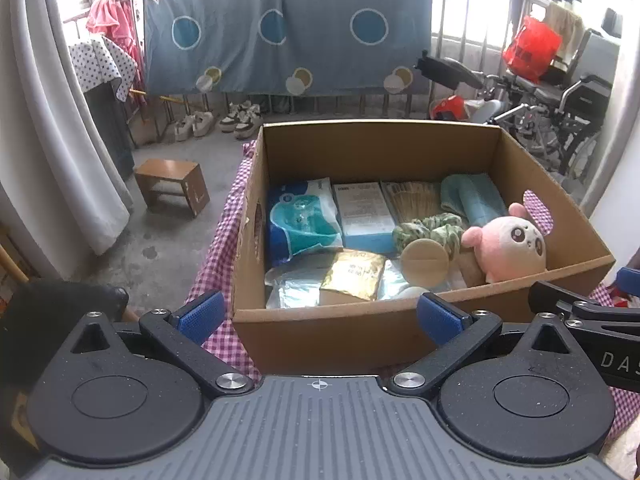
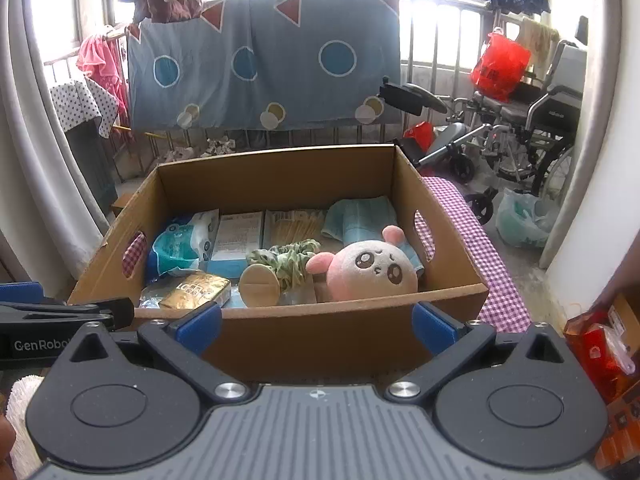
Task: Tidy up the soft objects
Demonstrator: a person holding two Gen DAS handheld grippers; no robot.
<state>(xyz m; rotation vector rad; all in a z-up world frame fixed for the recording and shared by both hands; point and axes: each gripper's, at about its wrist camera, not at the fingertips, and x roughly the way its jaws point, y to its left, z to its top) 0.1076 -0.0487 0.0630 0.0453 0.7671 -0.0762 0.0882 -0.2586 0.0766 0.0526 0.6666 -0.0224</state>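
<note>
- Left gripper (image 1: 318, 316) and right gripper (image 2: 316, 326), jaws spread and empty, hover before the box (image 2: 304, 344).
- Pink plush (image 2: 370, 266) lies inside beside a green scrunchie (image 2: 290, 260).

Support surface: a stand covered by a purple-and-white checked cloth (image 1: 224, 236), its top hidden under the fabric. Resting directly on it: one open cardboard box (image 1: 320, 336), with cloth showing along the box's left and right sides and through the handle cut-outs in both side walls. Beneath and beyond: a grey concrete floor (image 1: 172, 236) bearing a small wooden stool (image 1: 172, 186).
</note>
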